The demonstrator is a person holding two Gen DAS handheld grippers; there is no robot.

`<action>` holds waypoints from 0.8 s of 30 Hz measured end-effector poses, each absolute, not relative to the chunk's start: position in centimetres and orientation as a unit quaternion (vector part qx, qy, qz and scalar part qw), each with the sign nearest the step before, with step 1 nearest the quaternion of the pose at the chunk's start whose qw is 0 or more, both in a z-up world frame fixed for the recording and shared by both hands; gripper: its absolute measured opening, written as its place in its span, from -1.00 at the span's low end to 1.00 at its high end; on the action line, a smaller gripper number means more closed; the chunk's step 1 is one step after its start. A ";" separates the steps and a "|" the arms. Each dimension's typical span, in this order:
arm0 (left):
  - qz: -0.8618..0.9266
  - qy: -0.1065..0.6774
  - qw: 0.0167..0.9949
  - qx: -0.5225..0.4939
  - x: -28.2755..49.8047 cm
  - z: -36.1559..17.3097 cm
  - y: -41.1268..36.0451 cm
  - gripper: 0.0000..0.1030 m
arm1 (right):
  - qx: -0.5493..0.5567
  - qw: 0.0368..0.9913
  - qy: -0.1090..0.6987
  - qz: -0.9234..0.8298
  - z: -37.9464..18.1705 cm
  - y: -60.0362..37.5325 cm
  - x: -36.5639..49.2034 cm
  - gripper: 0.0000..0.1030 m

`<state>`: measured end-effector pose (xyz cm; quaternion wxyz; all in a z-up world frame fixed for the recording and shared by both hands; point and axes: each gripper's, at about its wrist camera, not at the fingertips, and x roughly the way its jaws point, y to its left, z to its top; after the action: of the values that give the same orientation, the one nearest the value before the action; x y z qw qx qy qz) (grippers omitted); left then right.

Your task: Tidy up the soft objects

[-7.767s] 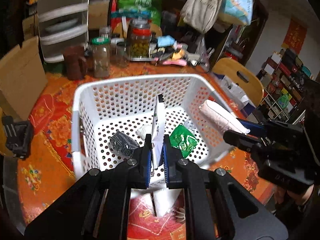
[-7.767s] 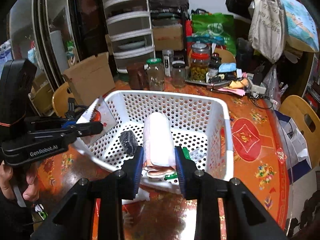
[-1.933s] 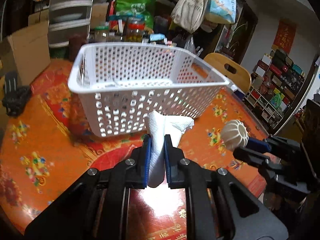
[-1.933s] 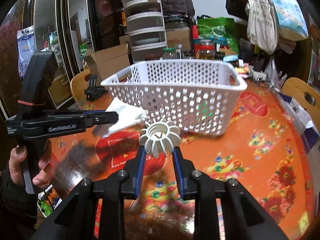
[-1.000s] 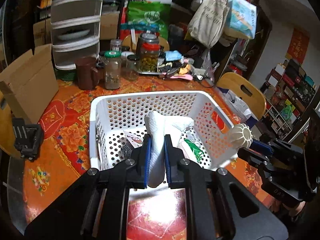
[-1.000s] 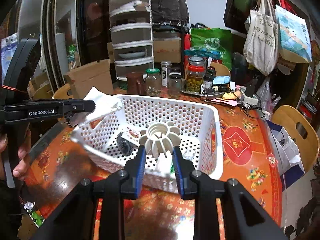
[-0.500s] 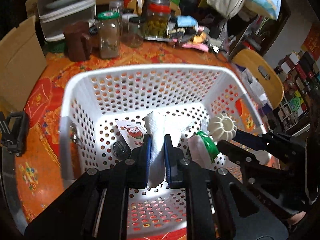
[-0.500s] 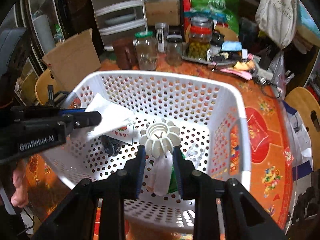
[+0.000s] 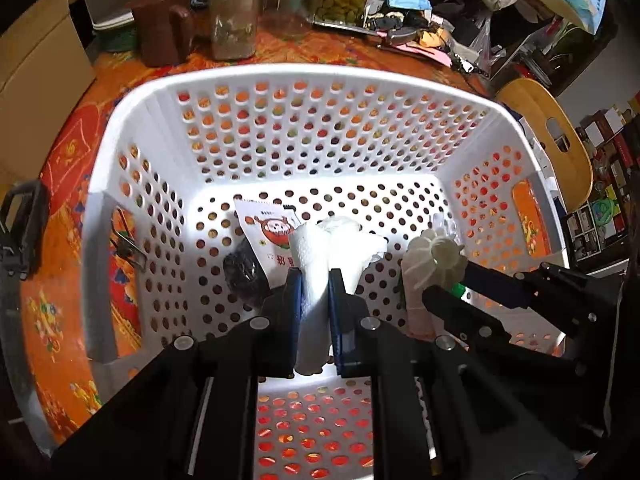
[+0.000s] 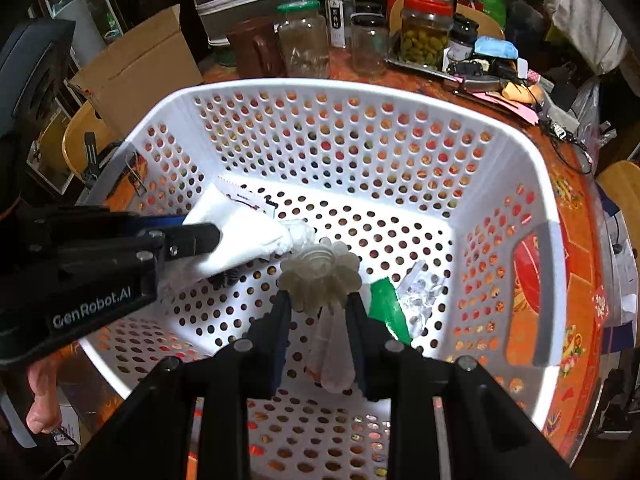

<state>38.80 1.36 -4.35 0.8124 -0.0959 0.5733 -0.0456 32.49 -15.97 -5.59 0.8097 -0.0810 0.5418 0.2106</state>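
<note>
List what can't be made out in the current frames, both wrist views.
- Dark bundle on the floor of the white perforated plastic basket: left view, part hidden by the left tool; identity unclear.
- Lower end of the white paper towel: left view, clamped between the tool's pads.
- Long pale roll: right view, top hidden by the ribbed white flower-shaped piece in the right tool.
- Printed packet: text too small.
</note>
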 end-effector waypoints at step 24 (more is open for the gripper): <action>-0.053 0.317 0.945 -0.060 22.5 5.2 5.4 1.00 | -0.035 0.932 0.326 0.156 2.6 -23.5 19.1 1.00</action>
<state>22.53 5.36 5.16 0.9451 -0.0597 0.3169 -0.0530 19.11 -23.48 2.56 0.9318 -0.0347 0.3258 0.1564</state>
